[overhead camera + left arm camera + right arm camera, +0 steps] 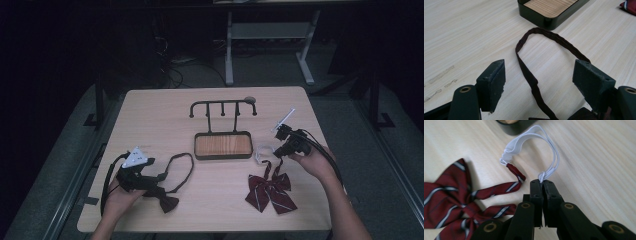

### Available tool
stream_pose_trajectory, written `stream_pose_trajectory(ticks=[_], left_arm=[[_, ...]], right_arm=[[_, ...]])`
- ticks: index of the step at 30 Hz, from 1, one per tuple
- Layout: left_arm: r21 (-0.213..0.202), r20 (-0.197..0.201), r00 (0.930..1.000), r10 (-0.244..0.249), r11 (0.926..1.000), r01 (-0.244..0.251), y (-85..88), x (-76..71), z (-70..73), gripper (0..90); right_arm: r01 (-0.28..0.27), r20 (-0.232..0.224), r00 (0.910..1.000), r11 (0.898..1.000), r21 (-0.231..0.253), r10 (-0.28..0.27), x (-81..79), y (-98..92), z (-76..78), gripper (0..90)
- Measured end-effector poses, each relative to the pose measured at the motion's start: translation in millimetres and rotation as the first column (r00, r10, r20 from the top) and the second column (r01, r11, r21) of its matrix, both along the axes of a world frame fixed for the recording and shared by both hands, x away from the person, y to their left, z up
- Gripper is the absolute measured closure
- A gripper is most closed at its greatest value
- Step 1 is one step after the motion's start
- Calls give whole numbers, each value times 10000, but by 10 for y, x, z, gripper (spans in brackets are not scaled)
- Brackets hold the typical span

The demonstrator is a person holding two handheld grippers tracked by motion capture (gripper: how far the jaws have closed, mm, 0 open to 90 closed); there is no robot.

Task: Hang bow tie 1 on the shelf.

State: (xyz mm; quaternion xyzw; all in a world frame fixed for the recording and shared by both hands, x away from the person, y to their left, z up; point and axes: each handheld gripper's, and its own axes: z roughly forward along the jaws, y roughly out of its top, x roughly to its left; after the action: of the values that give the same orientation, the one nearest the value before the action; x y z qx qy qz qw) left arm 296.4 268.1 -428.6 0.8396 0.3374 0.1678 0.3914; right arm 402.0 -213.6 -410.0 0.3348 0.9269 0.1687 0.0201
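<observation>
A: Right gripper [542, 185] has its jaws pinched tight on the white elastic loop [534, 135] of the red striped bow tie [451, 202], right at the knot. The bow lies flat on the table [160, 110], just in front of the wooden tray [223, 145].

B: Looks set to go on the hook rack [223, 106] behind that tray. And the left gripper [539, 82]?

A: Jaws spread wide, straddling the dark bow tie's strap [529, 75], nothing clamped.
</observation>
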Motion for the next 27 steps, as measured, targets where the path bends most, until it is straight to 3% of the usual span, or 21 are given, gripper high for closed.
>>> stream_pose_trajectory(ticks=[4, 15, 27], left_arm=[[-17, -17, 10000, 23, 10000, -23, 6, -1, 1, 268], [6, -40, 10000, -36, 10000, 36, 5, 1, 1, 268], [21, -18, 10000, -39, 10000, 39, 6, -1, 4, 268]], right_arm=[[-320, 24, 9995, 9988, 378, 319, -36, -16, 111, 863], [-877, 370, 9957, 9939, 664, 854, -116, -32, 368, 863], [-1160, 425, 9927, 9898, 827, 1128, -175, -43, 556, 864]])
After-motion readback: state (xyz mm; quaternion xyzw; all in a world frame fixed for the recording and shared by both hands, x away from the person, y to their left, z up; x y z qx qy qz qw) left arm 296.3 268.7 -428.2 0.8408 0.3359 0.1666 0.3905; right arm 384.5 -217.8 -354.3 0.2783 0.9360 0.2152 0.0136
